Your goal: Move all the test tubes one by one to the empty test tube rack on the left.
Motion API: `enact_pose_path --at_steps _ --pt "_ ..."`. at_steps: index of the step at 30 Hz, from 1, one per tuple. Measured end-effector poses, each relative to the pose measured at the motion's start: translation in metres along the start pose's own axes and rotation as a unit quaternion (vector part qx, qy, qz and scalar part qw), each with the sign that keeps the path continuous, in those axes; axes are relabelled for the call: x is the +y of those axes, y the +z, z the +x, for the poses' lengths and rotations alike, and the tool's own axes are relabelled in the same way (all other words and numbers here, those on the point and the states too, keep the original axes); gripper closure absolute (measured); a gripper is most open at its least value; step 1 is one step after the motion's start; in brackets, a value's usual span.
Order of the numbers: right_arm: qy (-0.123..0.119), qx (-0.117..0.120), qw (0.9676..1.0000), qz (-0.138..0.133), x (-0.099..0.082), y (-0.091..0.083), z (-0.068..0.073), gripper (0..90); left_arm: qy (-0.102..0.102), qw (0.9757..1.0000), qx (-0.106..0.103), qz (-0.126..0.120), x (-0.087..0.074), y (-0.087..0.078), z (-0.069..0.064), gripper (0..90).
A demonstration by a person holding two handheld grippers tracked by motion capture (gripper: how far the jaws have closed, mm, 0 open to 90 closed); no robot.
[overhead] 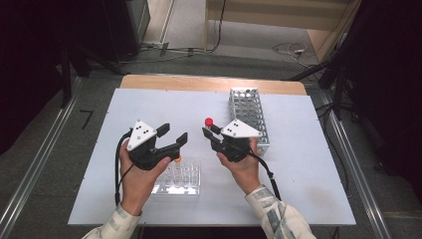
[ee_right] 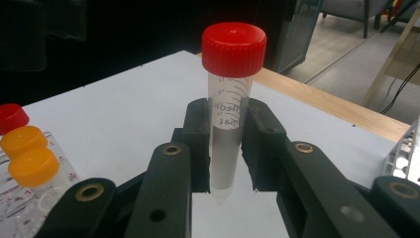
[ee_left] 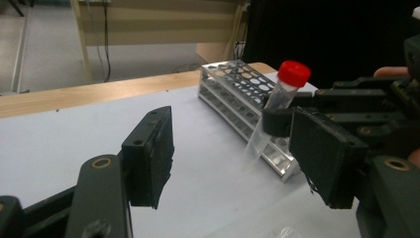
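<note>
Two tools are in your hands above the table (overhead: 298,199), which carries a pale grey-white sheet over a wooden top; the wood shows as a bare strip along the far edge. Your right tool (overhead: 208,133) is clamped on a clear tube with a red cap (ee_right: 228,99), the pads pressing its sides below the cap. The tube stands roughly upright in the right gripper view, its pointed tip clear of the sheet, and it sits over the middle of the table just left of the metal rack (overhead: 249,117). Your left tool (overhead: 172,134) has its jaws apart with nothing between them; its pads face bare sheet in the left gripper view. That tool hangs over the clear plastic rack (overhead: 181,177) at the near-left part of the table. The clear rack holds tubes with orange caps (ee_right: 29,158) and one with a red cap (ee_right: 11,118). The metal rack is perforated, stands lengthwise at the far right of the sheet, and its holes that can be seen hold nothing. Around the table the floor (overhead: 45,149) is grey; metal rails run along both sides, cables lie on the floor beyond the far edge, and dark equipment stands at the far left and right. Your patterned sleeves (overhead: 278,216) enter at the near edge.
</note>
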State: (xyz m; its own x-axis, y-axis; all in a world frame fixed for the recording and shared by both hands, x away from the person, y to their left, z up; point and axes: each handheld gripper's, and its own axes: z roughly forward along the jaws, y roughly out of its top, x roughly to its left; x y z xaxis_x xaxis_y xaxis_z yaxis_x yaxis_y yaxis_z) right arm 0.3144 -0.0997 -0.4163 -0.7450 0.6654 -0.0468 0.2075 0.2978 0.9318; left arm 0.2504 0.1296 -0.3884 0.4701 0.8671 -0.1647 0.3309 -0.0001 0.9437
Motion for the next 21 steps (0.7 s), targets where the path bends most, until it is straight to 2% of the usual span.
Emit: enact_pose_path --at_steps 11,21 --pt "-0.005 0.019 0.9997 0.016 -0.002 0.02 0.017 71.0 0.008 0.9999 -0.012 0.009 0.006 0.026 -0.01 37.1" --pt "-0.012 0.031 0.9993 0.016 0.001 0.022 0.025 71.0 0.035 0.9992 -0.01 0.016 0.007 0.035 -0.012 57.6"
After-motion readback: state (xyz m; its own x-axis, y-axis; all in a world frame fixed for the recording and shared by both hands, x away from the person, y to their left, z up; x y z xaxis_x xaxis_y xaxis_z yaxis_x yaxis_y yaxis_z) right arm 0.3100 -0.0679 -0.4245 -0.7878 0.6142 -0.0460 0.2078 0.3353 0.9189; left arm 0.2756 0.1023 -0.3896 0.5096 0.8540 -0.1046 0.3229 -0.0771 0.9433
